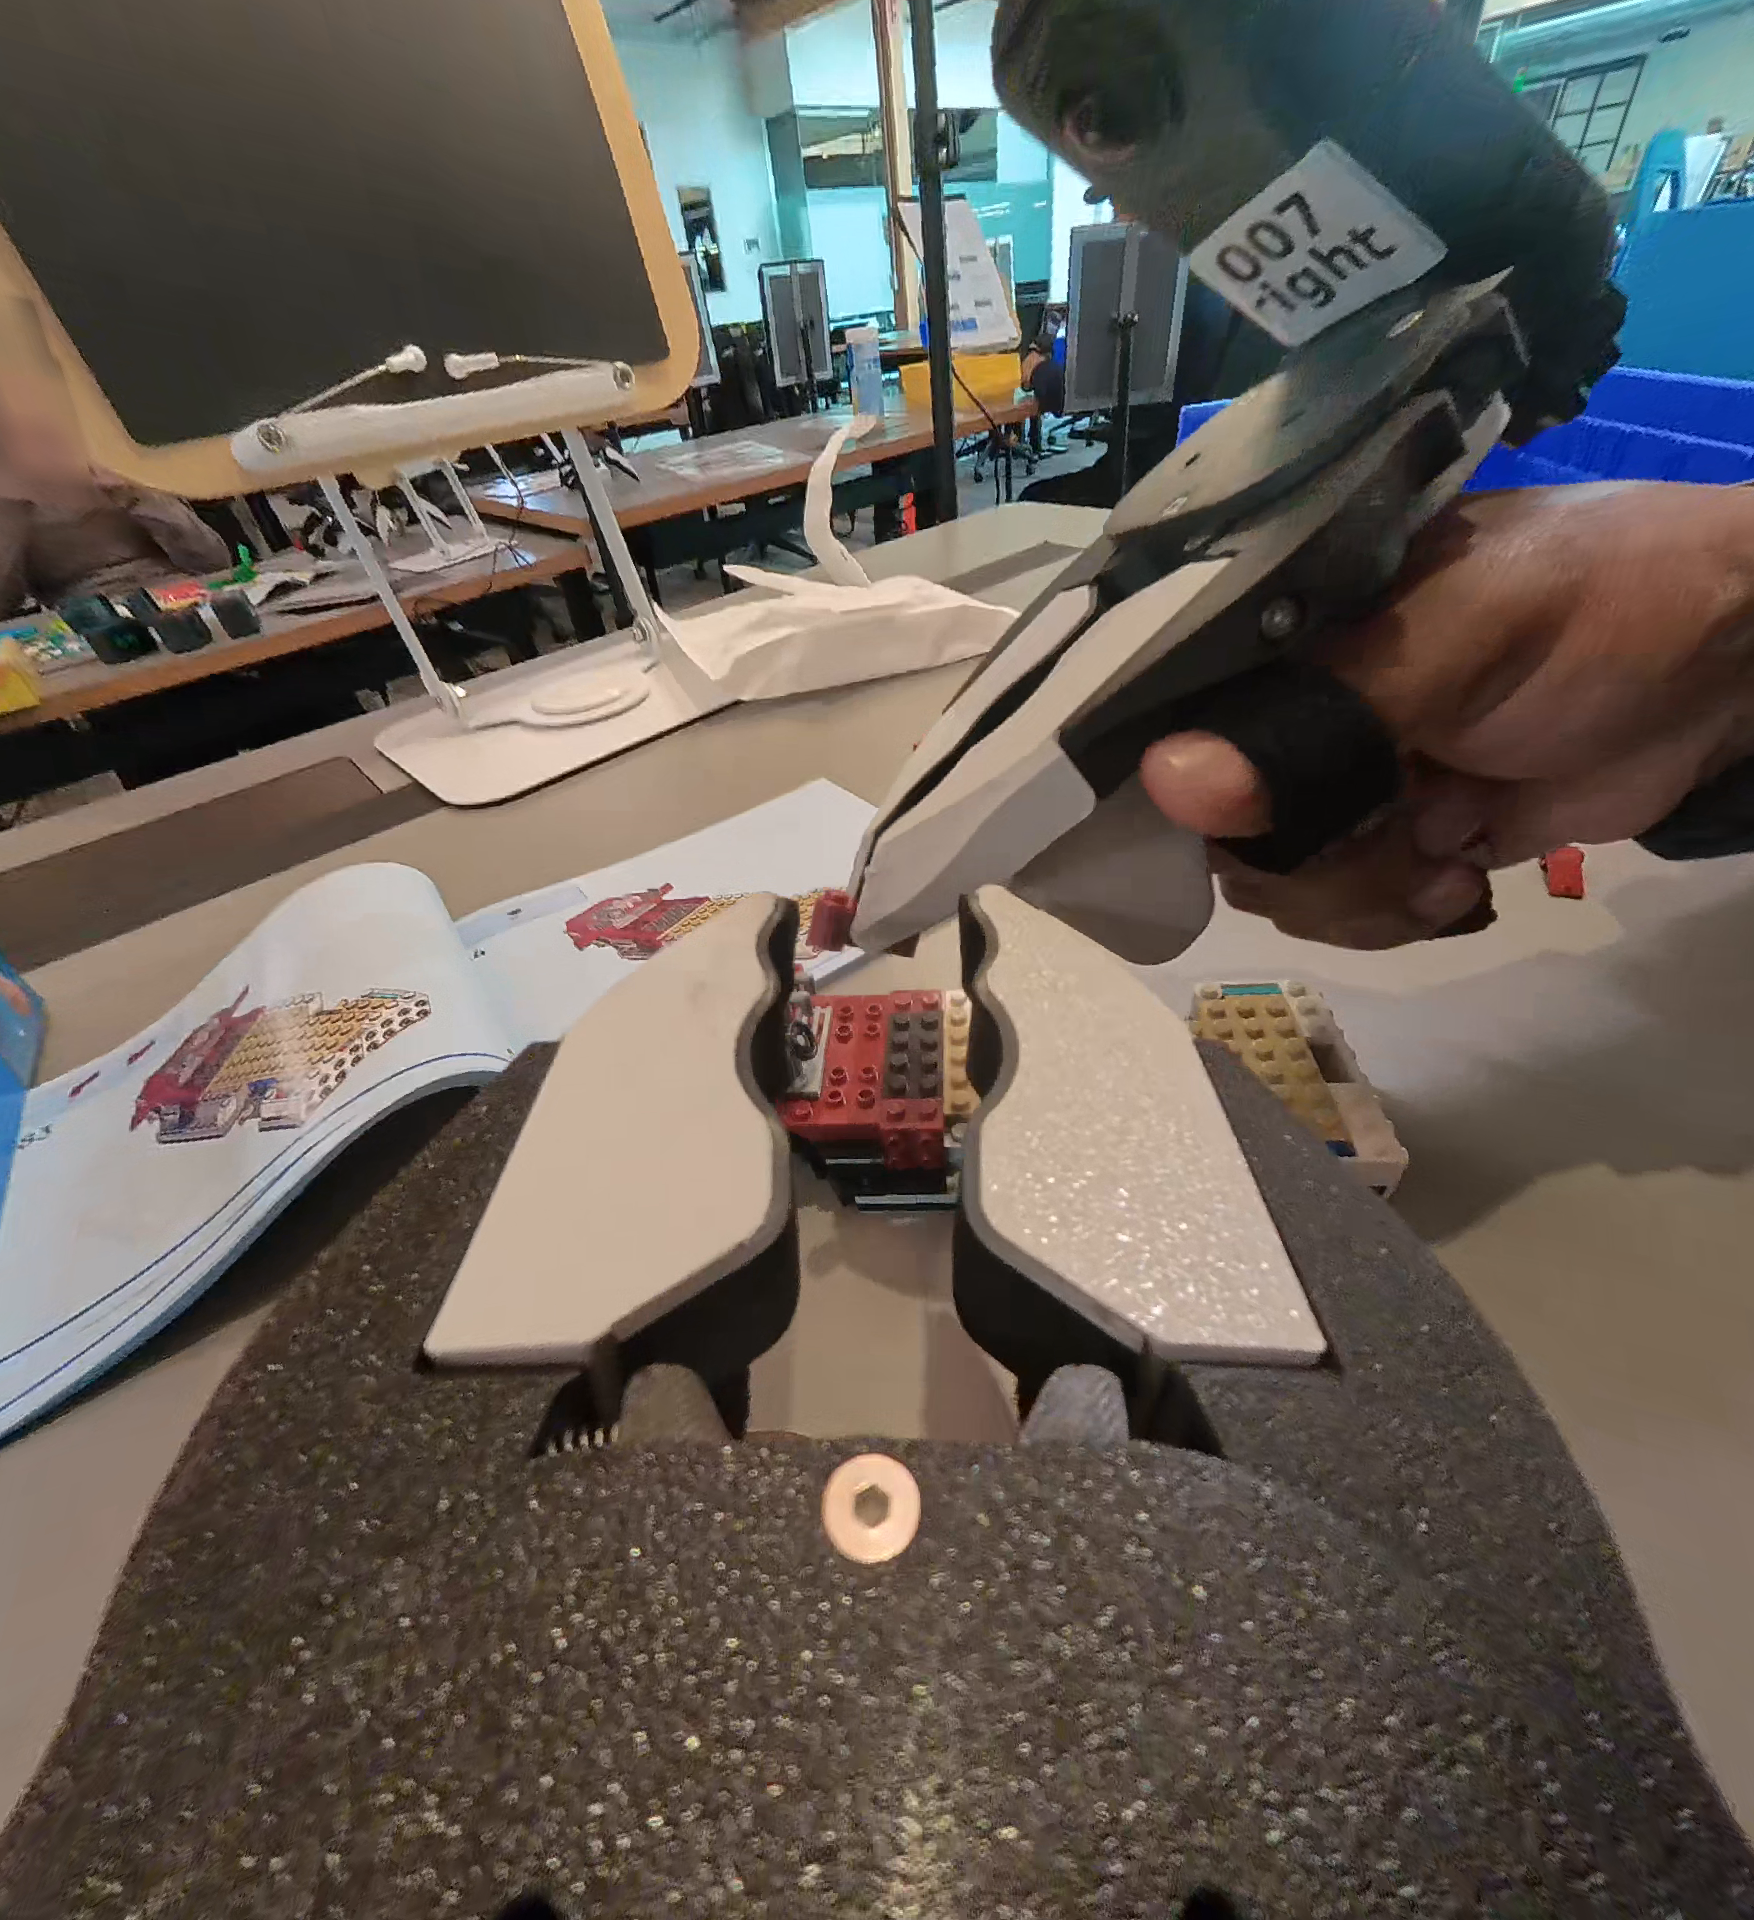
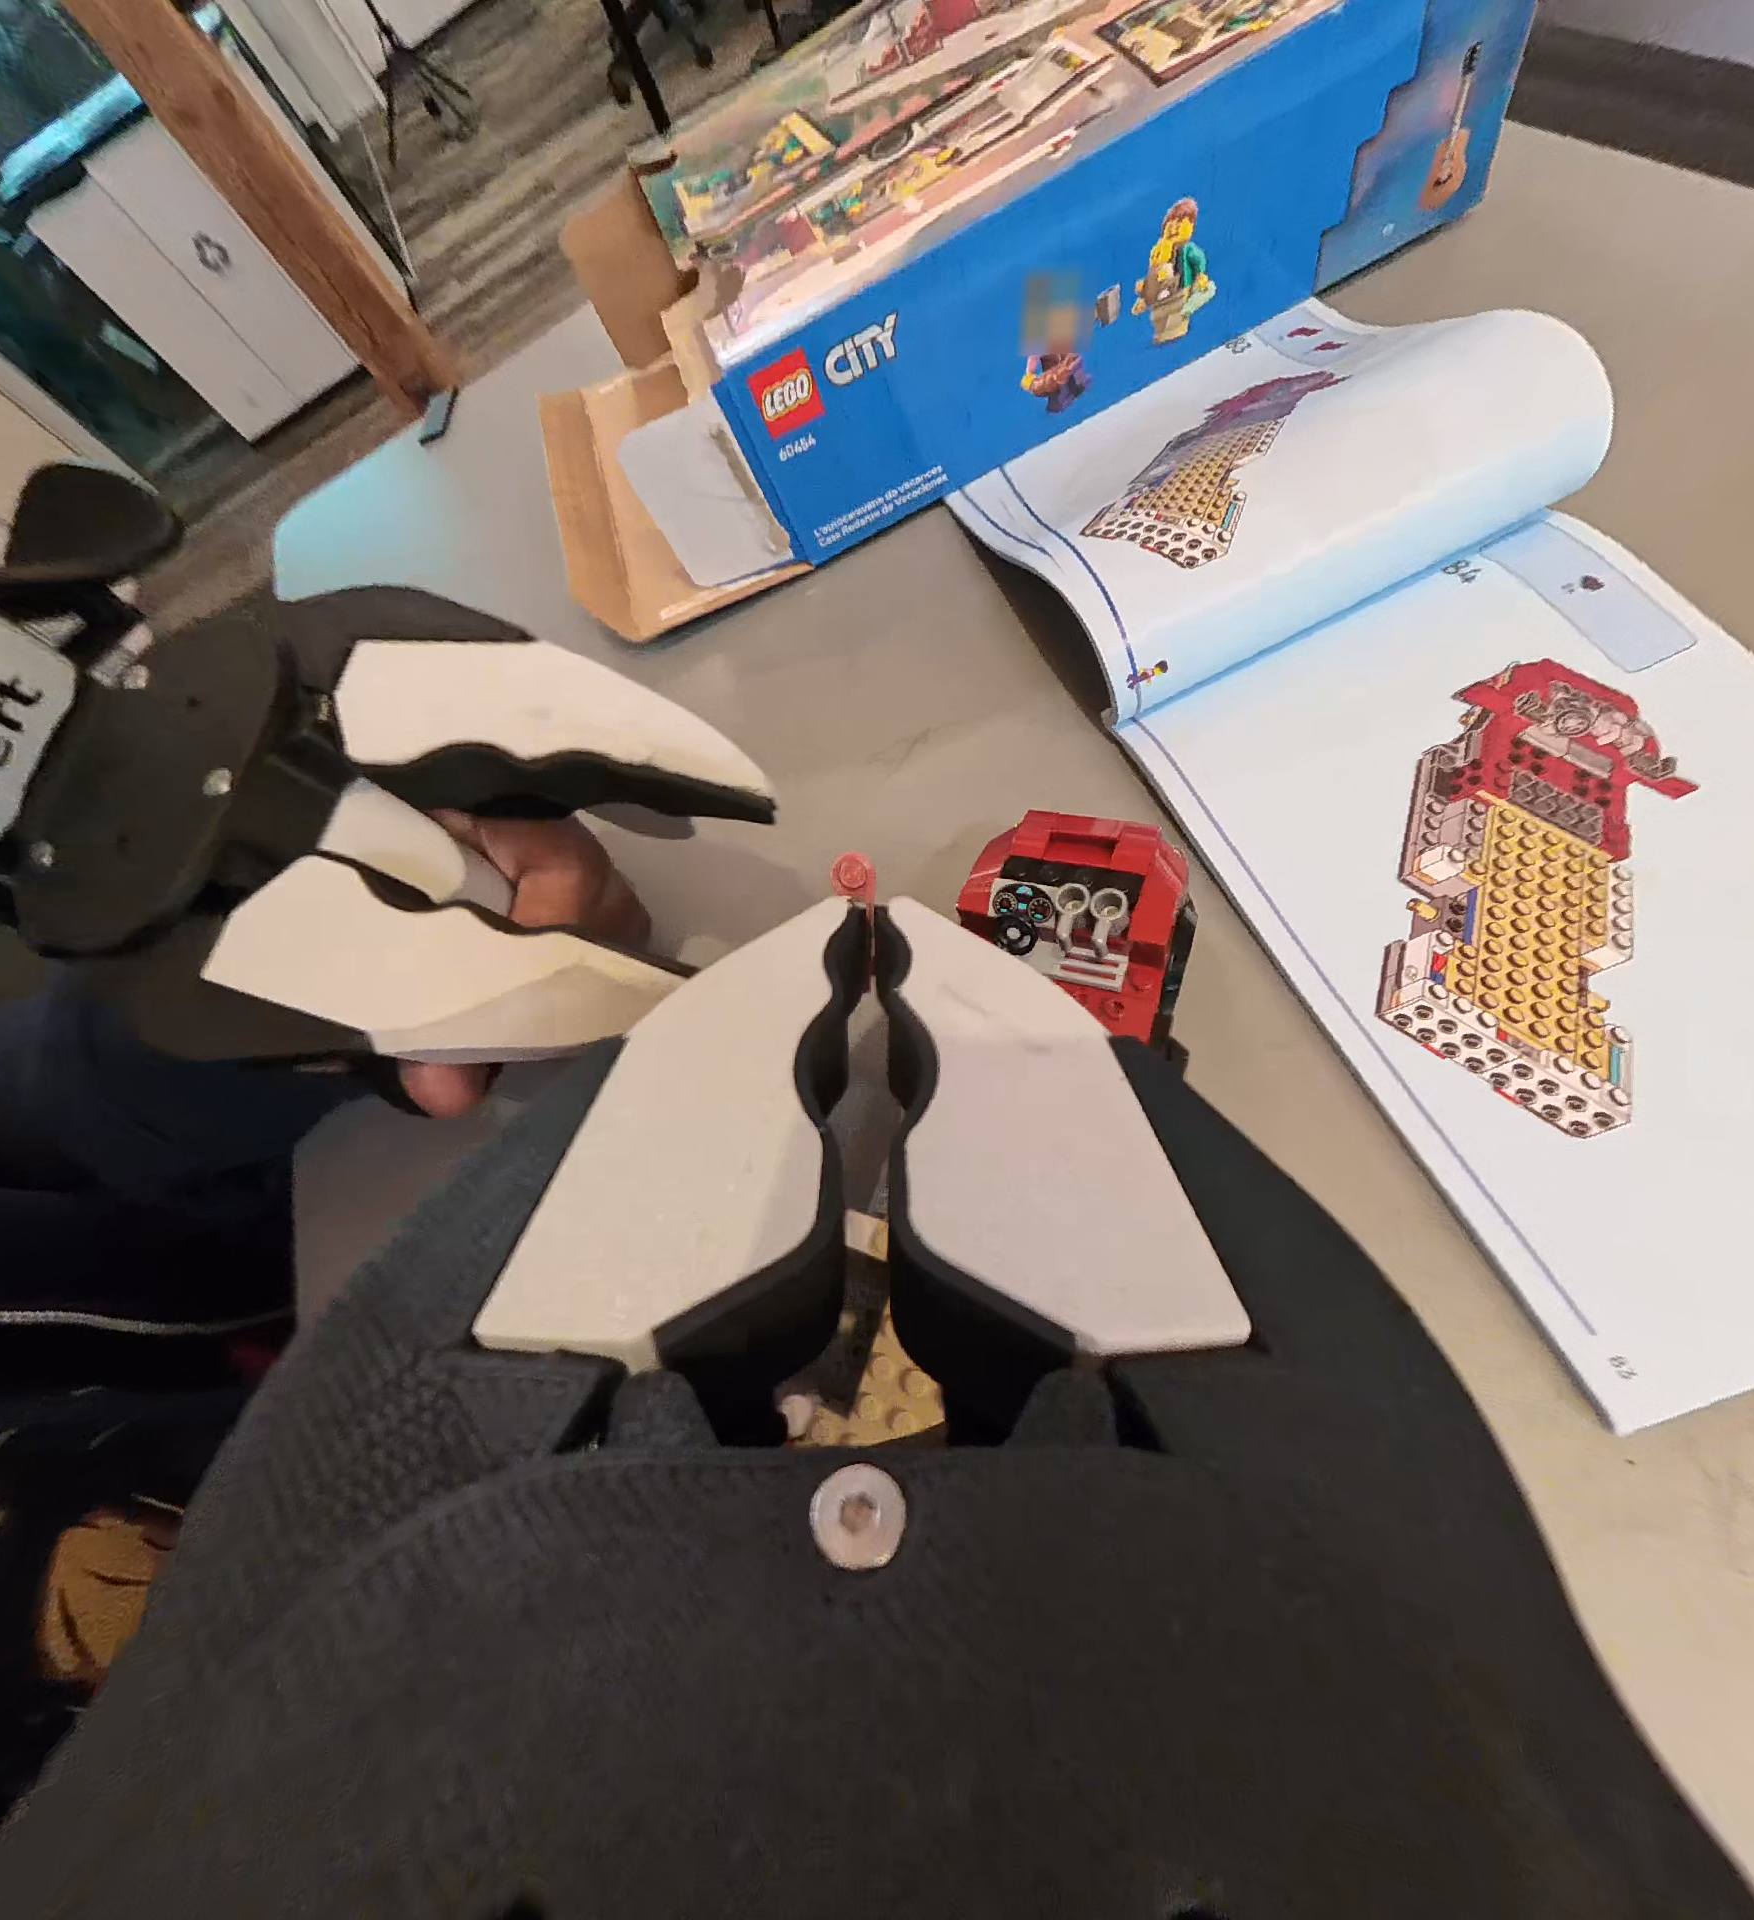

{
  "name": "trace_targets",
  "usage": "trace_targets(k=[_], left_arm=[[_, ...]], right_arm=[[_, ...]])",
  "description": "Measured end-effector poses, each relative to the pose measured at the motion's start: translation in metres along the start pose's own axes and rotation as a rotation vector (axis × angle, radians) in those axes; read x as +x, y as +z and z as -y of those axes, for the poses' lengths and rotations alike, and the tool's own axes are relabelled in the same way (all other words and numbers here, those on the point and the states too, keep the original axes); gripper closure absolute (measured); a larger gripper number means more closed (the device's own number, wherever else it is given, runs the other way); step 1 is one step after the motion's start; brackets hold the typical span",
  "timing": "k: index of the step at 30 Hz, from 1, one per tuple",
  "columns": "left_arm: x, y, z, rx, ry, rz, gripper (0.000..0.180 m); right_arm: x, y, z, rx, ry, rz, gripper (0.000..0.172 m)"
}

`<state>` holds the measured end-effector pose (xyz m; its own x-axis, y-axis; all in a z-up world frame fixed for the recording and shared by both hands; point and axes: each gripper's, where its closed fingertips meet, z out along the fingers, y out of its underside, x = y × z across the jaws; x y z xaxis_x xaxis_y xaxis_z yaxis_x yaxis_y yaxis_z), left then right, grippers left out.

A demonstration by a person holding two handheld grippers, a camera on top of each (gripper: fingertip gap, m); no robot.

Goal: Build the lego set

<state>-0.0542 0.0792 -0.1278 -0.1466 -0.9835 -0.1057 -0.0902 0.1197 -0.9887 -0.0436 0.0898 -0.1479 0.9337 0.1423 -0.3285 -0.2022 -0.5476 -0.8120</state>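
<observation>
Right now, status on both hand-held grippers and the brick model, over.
Right hand-held gripper shut on small red piece. Left hand-held gripper open, straddling red brick model, pads not visibly pressing. Open instruction booklet beside it.

Studded glossy plastic cab [image 2: 1081, 914] and tan plate [image 1: 1278, 1060] on a smooth matt grey table [image 2: 852, 707]. Booklet [image 2: 1372, 727]: satin paper. Box [image 2: 1008, 312]: glossy printed card, raw brown flaps. Gripper fingers [image 1: 644, 1122]: matt white, black-edged; bodies in coarse dark fabric.

Small dark-red brick piece [image 2: 855, 878], pinched at the right gripper's [image 2: 868, 914] tips, frame centre. Red brick cab [image 2: 1081, 914] sits upright on the table just right.
</observation>
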Motion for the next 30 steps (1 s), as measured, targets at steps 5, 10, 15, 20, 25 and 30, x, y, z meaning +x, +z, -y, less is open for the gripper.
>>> trace_targets(k=[5, 10, 15, 20, 25, 30], left_arm=[[0.003, 0.003, -0.002, -0.015, 0.114, 0.032, 0.15], [0.008, 0.008, -0.008, -0.045, 0.3, 0.096, 0.154], [0.005, 0.01, -0.009, -0.056, 0.456, 0.191, 0.158], [0.004, 0.012, -0.009, -0.066, 0.539, 0.248, 0.151], [0.005, 0.014, -0.01, -0.08, 0.615, 0.285, 0.147], [0.001, 0.015, -0.01, -0.09, 0.645, 0.327, 0.148]], right_arm=[[0.0, -0.004, 0.001, 0.037, 0.142, 0.062, 0.171], [-0.003, -0.006, 0.002, 0.066, 0.261, 0.116, 0.171], [-0.007, -0.007, 0.002, 0.084, 0.377, 0.171, 0.17], [-0.007, -0.007, 0.003, 0.093, 0.411, 0.174, 0.17], [-0.007, -0.007, 0.003, 0.1, 0.42, 0.164, 0.17], [-0.01, -0.006, 0.001, 0.097, 0.426, 0.165, 0.169]])
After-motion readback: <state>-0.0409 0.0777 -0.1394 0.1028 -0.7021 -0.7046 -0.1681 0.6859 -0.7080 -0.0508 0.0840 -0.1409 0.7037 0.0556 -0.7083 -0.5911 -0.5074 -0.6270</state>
